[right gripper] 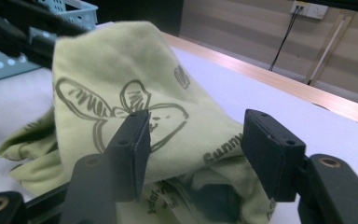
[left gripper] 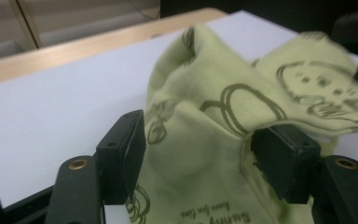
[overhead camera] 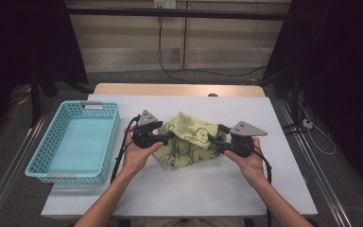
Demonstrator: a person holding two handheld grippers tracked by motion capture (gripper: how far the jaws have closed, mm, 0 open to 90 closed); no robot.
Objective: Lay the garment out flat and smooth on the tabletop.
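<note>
A crumpled pale green cloth (overhead camera: 189, 139) with dark cartoon line drawings lies at the centre of the high view on a white table (overhead camera: 208, 189). The left gripper (overhead camera: 169, 137) meets its left edge and the right gripper (overhead camera: 212, 140) its right edge. In both gripper views the black jaws stand spread, with cloth between them but not pinched. A turquoise basket (overhead camera: 42, 165) sits at the left.
</note>
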